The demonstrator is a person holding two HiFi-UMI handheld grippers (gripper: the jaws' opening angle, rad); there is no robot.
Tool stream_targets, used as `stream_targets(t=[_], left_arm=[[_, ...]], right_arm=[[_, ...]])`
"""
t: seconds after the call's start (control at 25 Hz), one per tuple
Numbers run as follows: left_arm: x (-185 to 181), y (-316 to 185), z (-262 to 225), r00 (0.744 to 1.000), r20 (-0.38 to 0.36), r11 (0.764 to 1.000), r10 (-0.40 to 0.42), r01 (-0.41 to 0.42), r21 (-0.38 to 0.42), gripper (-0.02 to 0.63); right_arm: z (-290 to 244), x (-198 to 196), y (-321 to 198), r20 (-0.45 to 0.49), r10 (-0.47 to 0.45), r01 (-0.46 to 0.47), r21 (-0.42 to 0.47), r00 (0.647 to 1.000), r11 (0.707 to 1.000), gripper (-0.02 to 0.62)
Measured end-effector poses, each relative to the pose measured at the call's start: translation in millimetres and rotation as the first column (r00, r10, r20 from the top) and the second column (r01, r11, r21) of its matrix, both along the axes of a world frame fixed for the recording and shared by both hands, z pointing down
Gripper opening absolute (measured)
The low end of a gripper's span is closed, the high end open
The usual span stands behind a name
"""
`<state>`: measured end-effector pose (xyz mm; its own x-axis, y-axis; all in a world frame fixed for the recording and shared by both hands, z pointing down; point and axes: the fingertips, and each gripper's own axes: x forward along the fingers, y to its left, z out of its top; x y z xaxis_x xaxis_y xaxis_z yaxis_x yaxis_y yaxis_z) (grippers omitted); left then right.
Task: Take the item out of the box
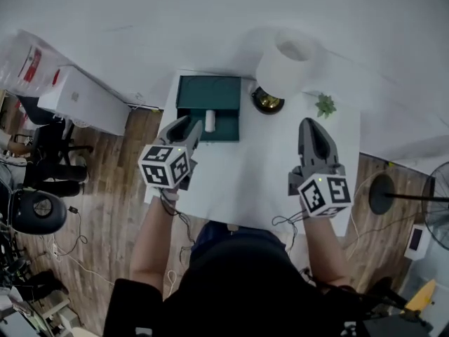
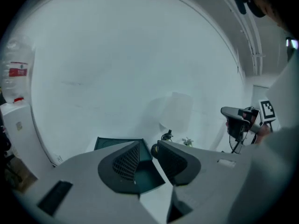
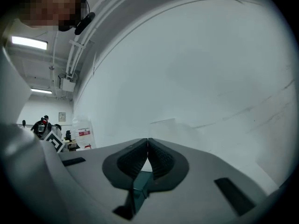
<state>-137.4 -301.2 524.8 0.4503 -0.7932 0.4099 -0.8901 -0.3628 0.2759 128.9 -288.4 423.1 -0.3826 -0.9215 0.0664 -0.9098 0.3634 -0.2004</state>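
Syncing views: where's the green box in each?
Head view: green box upper centre, ahead of left tool.
Left gripper view: green box low centre, behind the tool tips.
Right gripper view: not clearly in it.
Shared landmark: lamp, right of it in head and left views.

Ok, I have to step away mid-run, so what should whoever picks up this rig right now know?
Left tool: jaws slightly apart, empty, at the near edge of the open green box.
Right tool: shut, empty, above the white table.
White cylinder: lying inside the box, untouched.
Done: nothing lifted out. Left to do: grip the cylinder and take it out.
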Motion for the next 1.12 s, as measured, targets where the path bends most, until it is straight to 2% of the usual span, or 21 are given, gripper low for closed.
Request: stream_targets(t=[0.12,0.28,0.44,0.52,0.64,0.76,0.92,1.0,1.12], left_arm=[[4,-24,48,0.998,0.005,0.990,0.064,-0.063,-0.130,0.117],[5,-43,118,0.991,0.055,0.949,0.120,-0.098,-0.300,0.118],[8,-56,166,0.982,0.106,0.913,0.159,-0.106,-0.395,0.121],[12,-59,188,0.971,0.123,0.885,0.205,-0.130,-0.447,0.128],[16,-62,218,0.951,0.142,0.829,0.273,-0.158,-0.536,0.154],[16,-69,237,0.959,0.121,0.783,0.258,-0.134,-0.608,0.184],[15,-72,256,0.984,0.057,0.718,0.167,-0.082,-0.691,0.216],[15,-71,262,0.985,0.057,0.703,0.162,-0.074,-0.707,0.216],[19,-68,266,0.975,0.079,0.689,0.206,-0.087,-0.719,0.215]], right_arm=[[9,5,-8,-0.008,0.052,-0.052,-0.014,0.999,0.999,0.006],[26,10,-14,-0.015,0.100,-0.100,-0.042,0.995,0.994,0.006],[38,22,-20,-0.020,0.145,-0.146,-0.063,0.989,0.987,0.006],[42,27,-22,-0.021,0.165,-0.166,-0.068,0.986,0.984,0.006],[45,33,-23,-0.024,0.186,-0.187,-0.075,0.982,0.979,0.006],[48,38,-24,-0.032,0.204,-0.206,-0.079,0.978,0.975,0.006],[49,48,-21,-0.033,0.229,-0.231,-0.080,0.973,0.970,0.006],[50,53,-20,-0.032,0.239,-0.241,-0.081,0.971,0.967,0.006],[51,55,-18,-0.033,0.237,-0.238,-0.078,0.971,0.968,0.006]])
